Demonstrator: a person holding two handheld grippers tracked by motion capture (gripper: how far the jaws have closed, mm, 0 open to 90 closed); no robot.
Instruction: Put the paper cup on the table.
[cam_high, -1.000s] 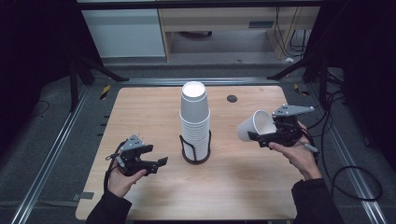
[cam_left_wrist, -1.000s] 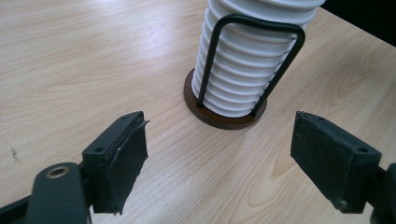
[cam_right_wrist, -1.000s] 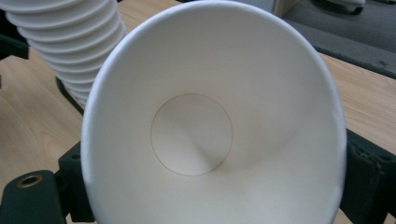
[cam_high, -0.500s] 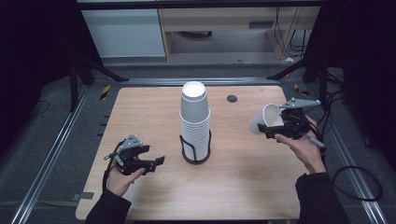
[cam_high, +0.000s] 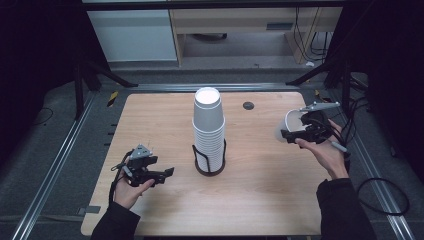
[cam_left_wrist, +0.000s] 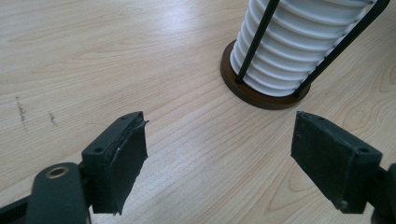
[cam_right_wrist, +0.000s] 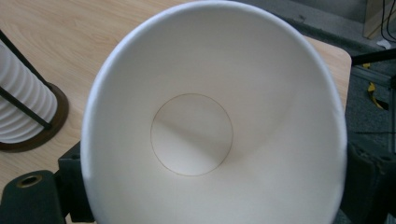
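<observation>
Cup: gripped across its walls by right hand-held gripper, axis tilted; stack lies to its left. Left hand-held gripper: open, empty.

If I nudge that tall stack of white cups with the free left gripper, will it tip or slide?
The cup stack rises well above its wire holder, so a high push would likely lean or topple the upper cups. A low nudge at the round base would probably slide everything across the smooth table. Paper cups look light, so expect little resistance.
</observation>
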